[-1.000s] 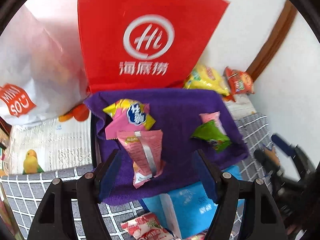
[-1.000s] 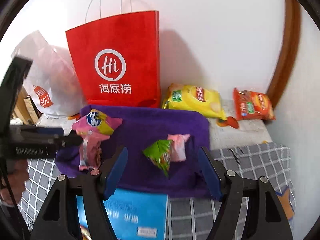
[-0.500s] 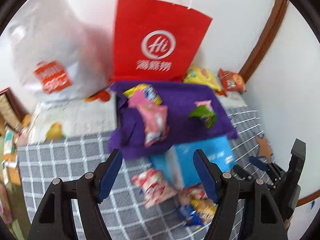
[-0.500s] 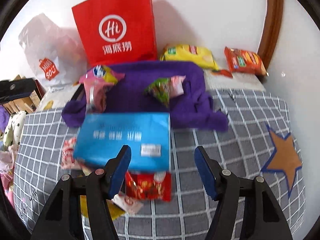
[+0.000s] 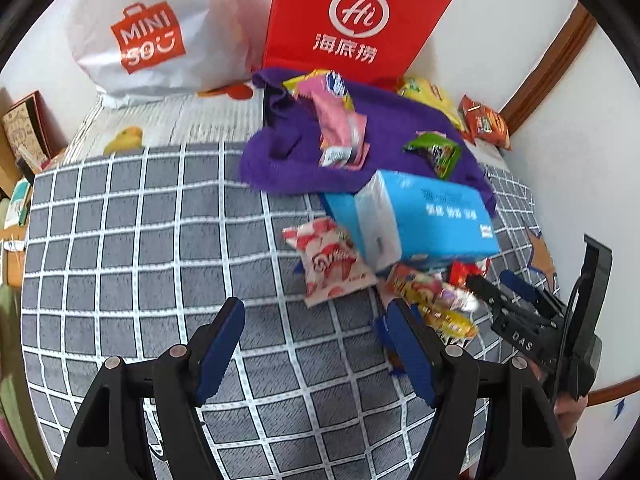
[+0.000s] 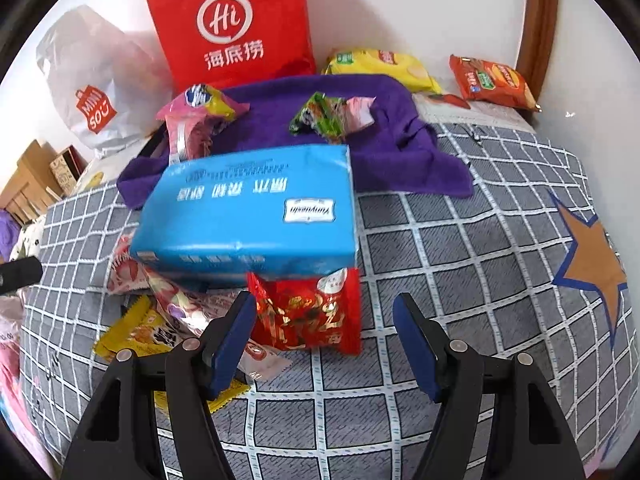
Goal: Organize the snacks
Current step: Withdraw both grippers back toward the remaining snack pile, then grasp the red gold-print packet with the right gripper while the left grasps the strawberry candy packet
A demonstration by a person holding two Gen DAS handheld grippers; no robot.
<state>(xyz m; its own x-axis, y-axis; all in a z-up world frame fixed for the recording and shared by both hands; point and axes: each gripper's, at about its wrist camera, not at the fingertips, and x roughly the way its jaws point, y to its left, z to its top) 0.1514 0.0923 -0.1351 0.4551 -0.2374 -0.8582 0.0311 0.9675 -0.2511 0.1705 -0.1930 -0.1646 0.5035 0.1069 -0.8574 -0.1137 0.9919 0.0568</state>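
Several snack packets lie on a purple cloth (image 5: pixel 280 160) (image 6: pixel 392 120): a pink packet (image 5: pixel 340 132) (image 6: pixel 188 136), a yellow one (image 6: pixel 208 100) and a green one (image 5: pixel 434 152) (image 6: pixel 320 118). In front of it, loose snacks stick out around a blue tissue pack (image 5: pixel 424 216) (image 6: pixel 248 216): a red-white packet (image 5: pixel 328 260), a red packet (image 6: pixel 308 312) and yellow packets (image 6: pixel 136 332). My left gripper (image 5: pixel 312 320) is open and empty above the grey checked bedcover. My right gripper (image 6: pixel 324 316) is open and empty, just before the red packet; it also shows in the left wrist view (image 5: pixel 500 292).
A red paper bag (image 5: pixel 356 20) (image 6: pixel 232 28) and a white Miniso bag (image 5: pixel 148 32) (image 6: pixel 96 92) stand against the wall. A yellow chip bag (image 6: pixel 380 64) and an orange-red snack bag (image 6: pixel 492 80) lie at the back right. Boxes (image 5: pixel 24 132) stand at the left.
Both grippers have pulled back from the purple cloth toward the near side of the bed. The blue tissue pack and the loose snacks in front of it have come into view.
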